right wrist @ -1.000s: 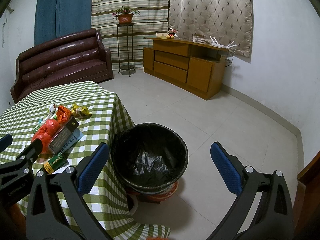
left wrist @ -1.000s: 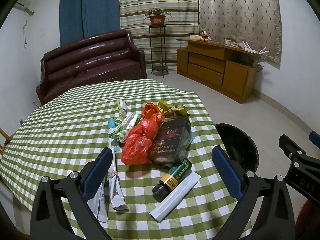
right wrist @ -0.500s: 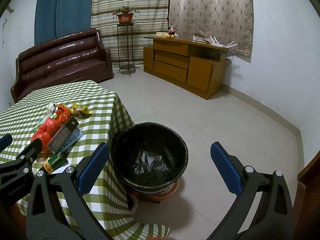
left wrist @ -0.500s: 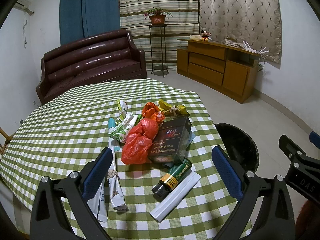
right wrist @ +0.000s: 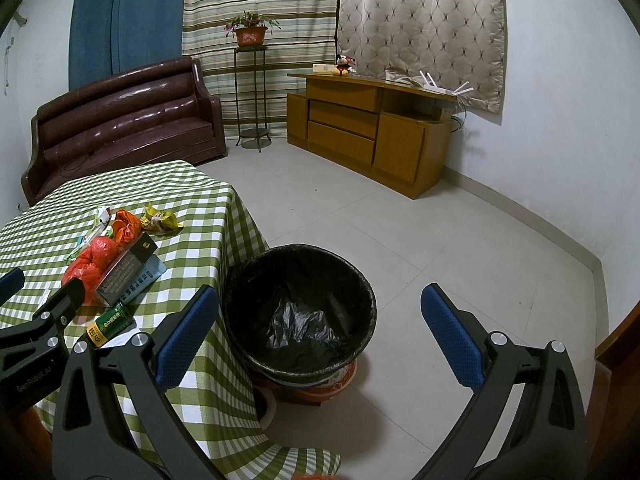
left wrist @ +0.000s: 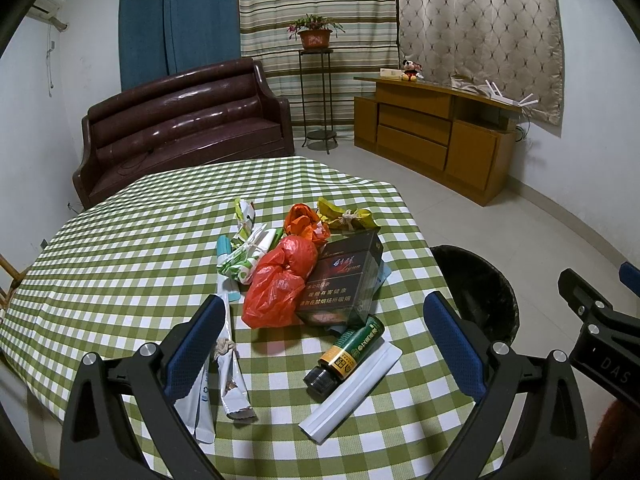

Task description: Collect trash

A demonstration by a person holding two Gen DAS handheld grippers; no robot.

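Left wrist view: left tongs (left wrist: 322,334) spread wide, nothing between the pads, hovering over the near edge of the table (left wrist: 120,248). Trash sits in a loose pile mid-table: red plastic bag (left wrist: 278,286) touching the dark carton (left wrist: 340,284), orange wrapper (left wrist: 304,222) and yellow wrapper (left wrist: 344,216) behind them, green-white packets (left wrist: 246,250) to the left. Nearer: green bottle (left wrist: 348,354) lying on a white strip (left wrist: 352,392), torn sachets (left wrist: 224,376) by the left pad. Bin rim (left wrist: 476,280) shows past the table's right edge.

Nothing has changed over the last second: same framing, same pile, no item shifted. Reads as a pause before the first pick, task not started.

Right wrist view: right tongs (right wrist: 316,334) also spread, empty, held above the black-lined bin (right wrist: 300,308), which stands on the floor just beside the table's corner. Bin liner looks empty, as far as I can see. This view has not moved either.

Implication: all trash still on the table. Likely first target is the bottle or the strip, closest to the left tongs. Bags are soft and will deform; the carton is wide for the jaws.
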